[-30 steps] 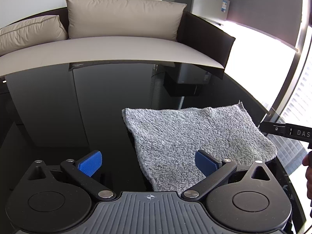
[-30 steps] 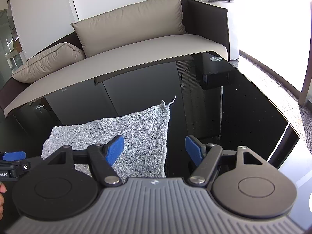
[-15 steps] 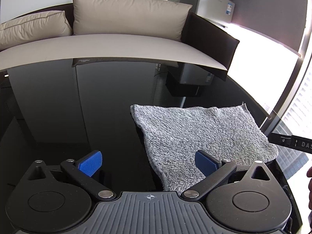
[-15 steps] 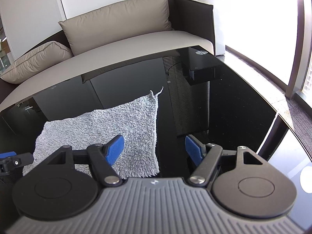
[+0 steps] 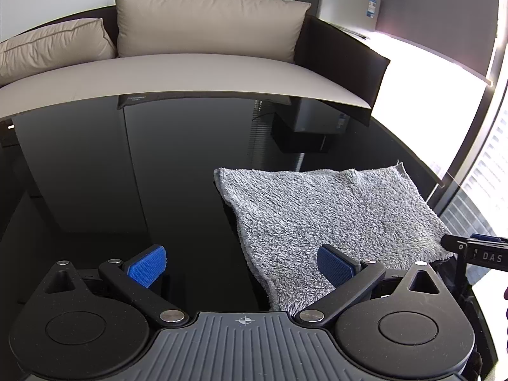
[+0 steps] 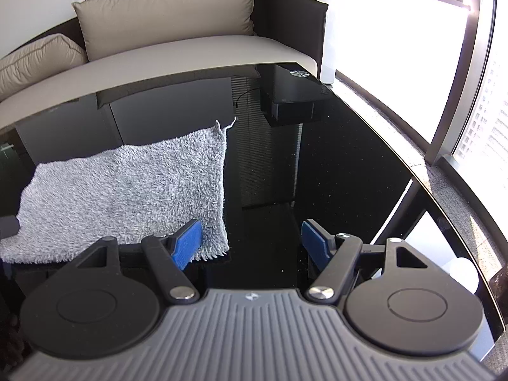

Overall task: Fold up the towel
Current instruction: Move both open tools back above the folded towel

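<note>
Both wrist views look low and close across the black surface (image 5: 190, 165) toward the sofa (image 6: 197, 47), sharing the towel (image 5: 333, 216).

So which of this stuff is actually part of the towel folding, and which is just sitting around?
In the job: grey towel, left gripper, right gripper, both open.

Just around: black glass table, beige sofa, cushions, fridge.

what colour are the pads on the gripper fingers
Bright blue, on black finger arms. The right gripper's pads show it best in the right wrist view.
</note>
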Tool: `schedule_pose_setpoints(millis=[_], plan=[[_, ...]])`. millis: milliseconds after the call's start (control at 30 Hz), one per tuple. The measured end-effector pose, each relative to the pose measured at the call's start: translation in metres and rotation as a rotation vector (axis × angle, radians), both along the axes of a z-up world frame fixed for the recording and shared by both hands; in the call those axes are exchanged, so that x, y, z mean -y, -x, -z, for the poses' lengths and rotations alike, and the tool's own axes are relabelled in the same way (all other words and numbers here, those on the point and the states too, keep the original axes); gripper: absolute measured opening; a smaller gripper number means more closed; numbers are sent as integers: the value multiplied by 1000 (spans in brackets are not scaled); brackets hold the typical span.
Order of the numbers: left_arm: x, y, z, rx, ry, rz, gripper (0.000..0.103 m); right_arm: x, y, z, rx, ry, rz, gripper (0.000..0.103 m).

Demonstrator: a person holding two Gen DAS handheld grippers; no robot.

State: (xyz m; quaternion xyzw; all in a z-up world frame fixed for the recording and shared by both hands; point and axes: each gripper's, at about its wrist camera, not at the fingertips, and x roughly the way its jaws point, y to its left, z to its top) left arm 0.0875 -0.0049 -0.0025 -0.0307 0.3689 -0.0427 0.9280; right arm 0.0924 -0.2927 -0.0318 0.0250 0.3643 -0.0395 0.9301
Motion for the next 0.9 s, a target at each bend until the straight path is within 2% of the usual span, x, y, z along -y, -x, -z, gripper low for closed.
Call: schedule_pose_setpoints(millis=[467, 733, 900], plan=[[1, -7, -2, 1, -5, 12, 101, -4, -29, 4, 31, 61, -23, 76], [-7, -33, -7, 17, 17, -5, 101, -5, -55, 9, 54, 79, -14, 76], [-6, -43, -6, 14, 10, 34, 101, -7, -62, 10, 62, 90, -34, 74]])
